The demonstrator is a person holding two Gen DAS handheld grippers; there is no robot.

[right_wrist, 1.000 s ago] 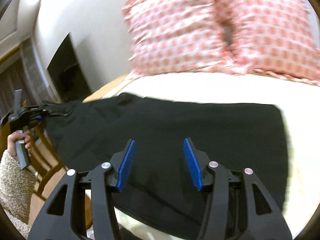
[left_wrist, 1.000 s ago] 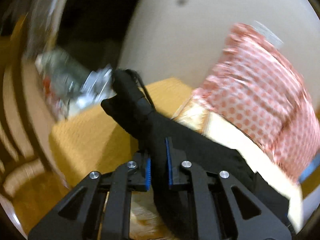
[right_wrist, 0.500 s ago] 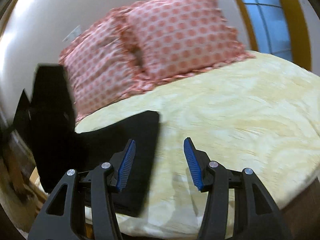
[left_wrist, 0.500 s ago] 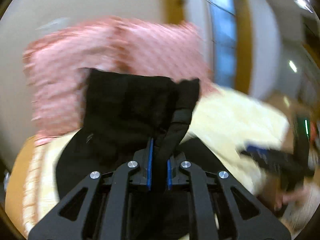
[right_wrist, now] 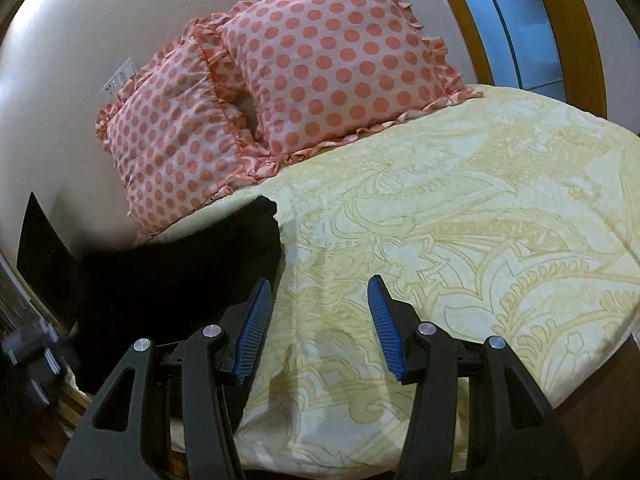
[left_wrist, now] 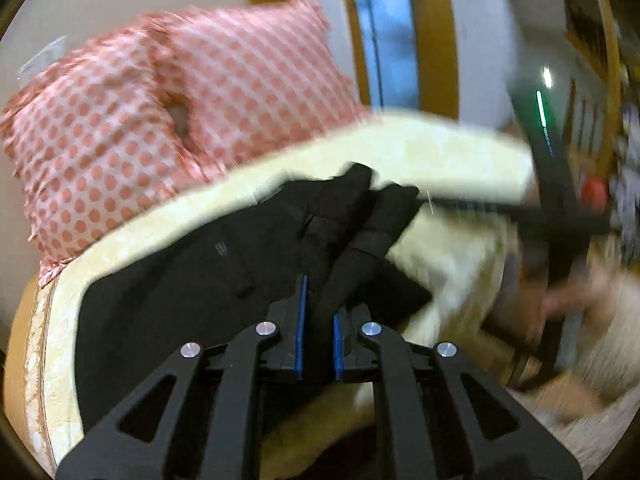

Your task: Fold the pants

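The black pants [left_wrist: 192,288] lie on the yellow patterned bedspread [left_wrist: 444,256], partly doubled over. My left gripper [left_wrist: 318,332] is shut on a fold of the pants and holds its end over the layer below. In the right wrist view the pants [right_wrist: 180,276] lie at the left of the bed. My right gripper [right_wrist: 320,328] is open and empty above the bedspread [right_wrist: 460,240], just right of the pants' edge. The right gripper also shows blurred at the right of the left wrist view [left_wrist: 560,216].
Two pink polka-dot pillows [right_wrist: 280,92] lean on the wall at the head of the bed. A window with a wooden frame [right_wrist: 516,24] is at the back right. A dark opening [right_wrist: 44,256] and wooden furniture are beyond the bed's left side.
My left gripper has carried the held end of the pants over and down onto the rest of the pants. My right gripper has swung right, off the pants, and stayed open.
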